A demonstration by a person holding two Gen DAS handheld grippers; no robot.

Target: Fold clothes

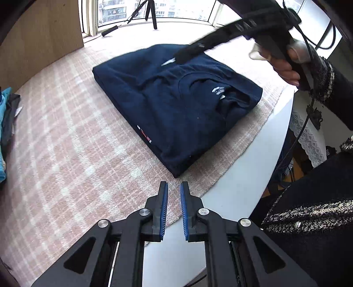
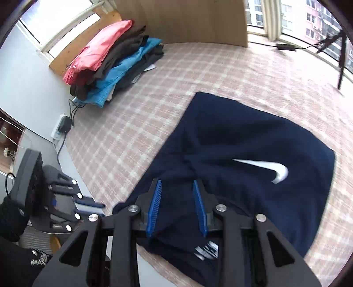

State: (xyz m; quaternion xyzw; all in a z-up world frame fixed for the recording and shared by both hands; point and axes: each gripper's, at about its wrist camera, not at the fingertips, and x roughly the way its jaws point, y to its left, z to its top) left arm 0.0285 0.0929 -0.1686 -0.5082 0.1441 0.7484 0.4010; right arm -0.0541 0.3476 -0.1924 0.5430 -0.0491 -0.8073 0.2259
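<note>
Clothes in a pile [image 2: 110,64], pink on top, then dark ones, then bright blue, show fully only in the right wrist view, at the far left by the light wooden board [image 2: 183,19]. The left wrist view catches just a blue edge of that pile, but it alone shows the person's hand [image 1: 289,66] holding the right gripper [image 1: 183,57] over the shirt.

The pink and white checked cloth [image 1: 66,143] covers a round white table [image 1: 242,183]. Big windows [image 1: 176,8] with buildings outside run along the back, and a black tripod leg [image 1: 152,13] stands there.

The dark blue folded shirt [image 1: 176,106] lies flat on the cloth, near the table's edge. It is a neat square with the collar showing. The right view shows a white swoosh mark [image 2: 264,167] on it.

The left gripper [image 1: 174,189] hangs off the shirt's near corner, blue pads a small gap apart, holding nothing. The right gripper's pads stand apart above the shirt, gripping nothing.
</note>
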